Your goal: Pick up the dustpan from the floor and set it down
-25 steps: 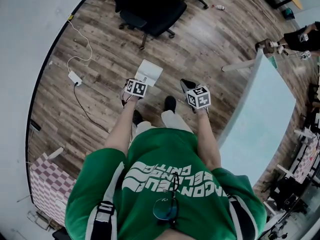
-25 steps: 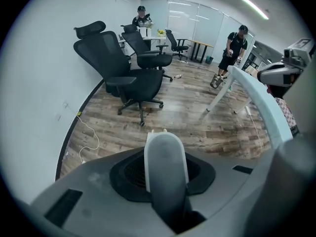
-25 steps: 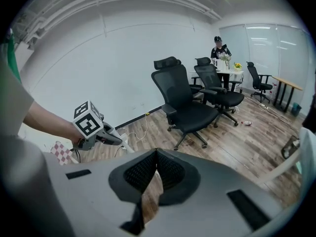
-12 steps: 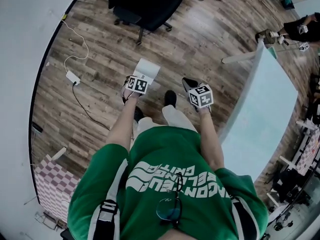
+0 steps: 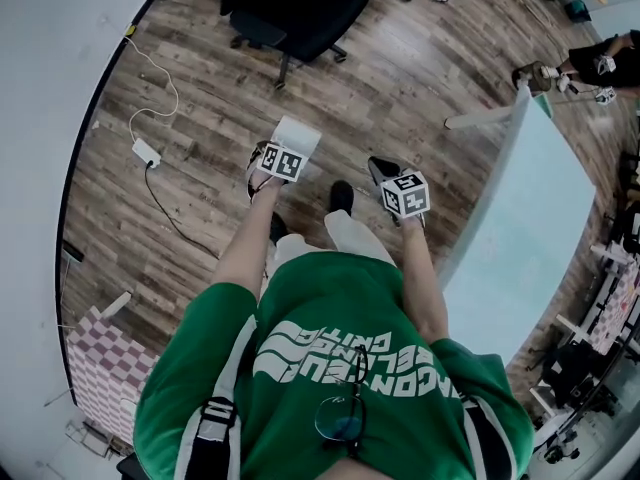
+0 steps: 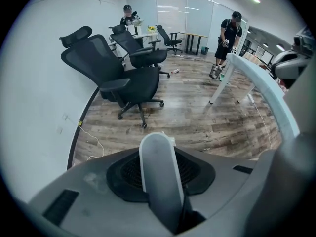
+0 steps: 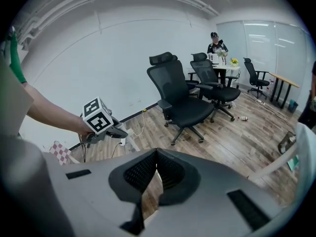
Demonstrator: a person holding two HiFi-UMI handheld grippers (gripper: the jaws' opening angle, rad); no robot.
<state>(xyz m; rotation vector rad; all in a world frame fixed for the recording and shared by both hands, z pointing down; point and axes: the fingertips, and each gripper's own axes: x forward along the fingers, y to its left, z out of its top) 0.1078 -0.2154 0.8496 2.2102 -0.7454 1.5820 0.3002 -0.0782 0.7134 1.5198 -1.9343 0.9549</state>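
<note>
The white dustpan [image 5: 298, 134] hangs just above the wood floor in front of the person's feet. Its white handle [image 6: 159, 169] runs up between the jaws of my left gripper [image 5: 272, 158], which is shut on it and points steeply down. In the left gripper view the handle fills the gap between the jaws and hides the pan itself. My right gripper [image 5: 383, 172] hovers to the right of the black shoe [image 5: 341, 197]; its jaw tips meet with nothing between them. The right gripper view shows the left gripper's marker cube [image 7: 97, 116].
Black office chairs [image 5: 290, 13] stand ahead on the wood floor. A white charger with its cable [image 5: 146, 152] lies by the curved wall at left. A long white table [image 5: 520, 218] runs along the right. A checkered cloth [image 5: 95, 368] lies at lower left. People stand at the far end [image 6: 229, 31].
My left gripper has moved a little forward and down with the dustpan. The right gripper has stayed in place.
</note>
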